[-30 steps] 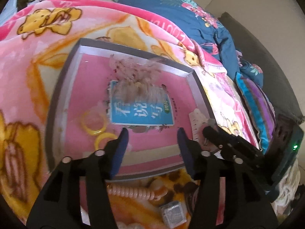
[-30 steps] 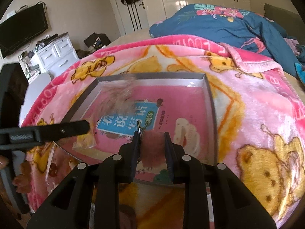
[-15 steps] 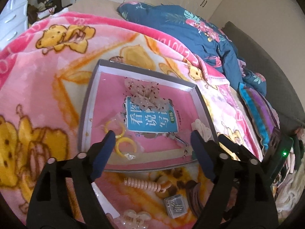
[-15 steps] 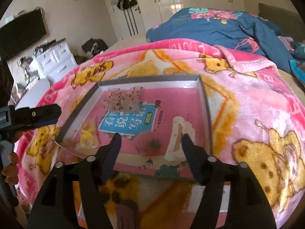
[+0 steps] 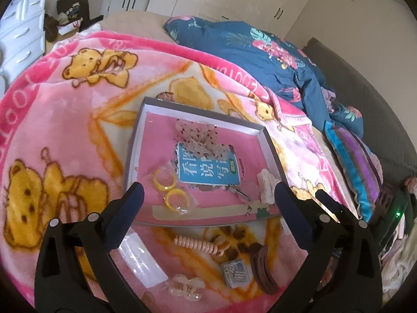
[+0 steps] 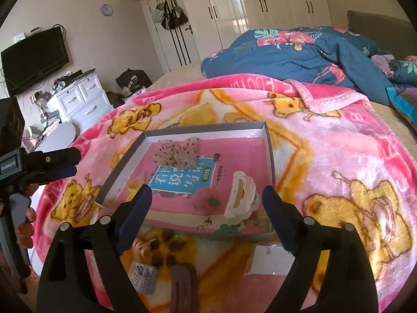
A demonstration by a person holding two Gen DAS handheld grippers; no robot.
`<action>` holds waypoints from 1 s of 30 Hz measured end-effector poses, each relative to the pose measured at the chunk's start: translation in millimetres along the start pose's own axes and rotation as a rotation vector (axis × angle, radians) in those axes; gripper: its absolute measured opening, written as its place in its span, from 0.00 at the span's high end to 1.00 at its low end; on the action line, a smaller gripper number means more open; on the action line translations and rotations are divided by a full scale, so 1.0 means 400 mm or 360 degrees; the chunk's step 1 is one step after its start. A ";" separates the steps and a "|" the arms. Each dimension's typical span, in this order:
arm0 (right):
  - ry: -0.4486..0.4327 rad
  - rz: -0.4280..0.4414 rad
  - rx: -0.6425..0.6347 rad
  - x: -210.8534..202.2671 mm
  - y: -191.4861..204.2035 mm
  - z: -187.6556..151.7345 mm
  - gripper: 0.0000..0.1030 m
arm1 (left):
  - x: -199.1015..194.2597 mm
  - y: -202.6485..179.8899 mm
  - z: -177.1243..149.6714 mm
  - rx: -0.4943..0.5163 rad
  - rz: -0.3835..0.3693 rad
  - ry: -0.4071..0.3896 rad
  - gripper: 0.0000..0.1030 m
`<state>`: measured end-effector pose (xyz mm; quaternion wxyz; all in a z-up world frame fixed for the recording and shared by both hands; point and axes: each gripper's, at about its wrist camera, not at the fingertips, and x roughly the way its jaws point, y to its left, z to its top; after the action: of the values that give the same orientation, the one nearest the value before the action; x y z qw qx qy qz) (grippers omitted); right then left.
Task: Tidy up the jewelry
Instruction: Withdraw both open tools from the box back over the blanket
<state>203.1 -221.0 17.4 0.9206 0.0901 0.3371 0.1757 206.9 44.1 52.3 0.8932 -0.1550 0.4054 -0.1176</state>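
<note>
ok so going left to right: the left tongs [image 5: 208,195] are spread wide apart with nothing in them, hovering over the near edge of the grey box lid [image 5: 135,135] that sits on the pink bear blanket [image 5: 65,120] on the bed. Inside the lid, two yellow rings in a clear bag [image 5: 170,190] lie on the left, a blue booklet [image 5: 206,169] in the middle with a speckled sheer bow [image 5: 198,138] at its top, and a white hair claw [image 6: 241,195] on the right. In front of the lid, a pink coil hair tie [image 5: 195,244], a clear claw clip [image 5: 185,285] and a brown clip [image 5: 263,268] lie on the blanket. The right tongs [image 6: 207,200] are also wide apart and empty, just near the white claw
</note>
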 end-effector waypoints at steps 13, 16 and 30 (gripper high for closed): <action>-0.0055 0.0031 -0.0035 -0.062 0.030 0.006 0.17 | -0.091 0.011 0.006 -0.0019 0.0004 -0.0113 0.09; -0.0065 0.0033 -0.0039 -0.077 0.032 0.008 0.17 | -0.112 0.006 0.002 0.0000 0.0015 -0.0136 0.09; -0.0094 0.0066 -0.0098 -0.139 0.062 -0.002 0.15 | -0.198 -0.016 -0.036 0.0051 0.0029 -0.0219 0.09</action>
<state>156.5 -219.2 56.5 0.9286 0.0736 0.3023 0.2023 144.6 62.0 100.3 0.9224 -0.1447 0.3425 -0.1049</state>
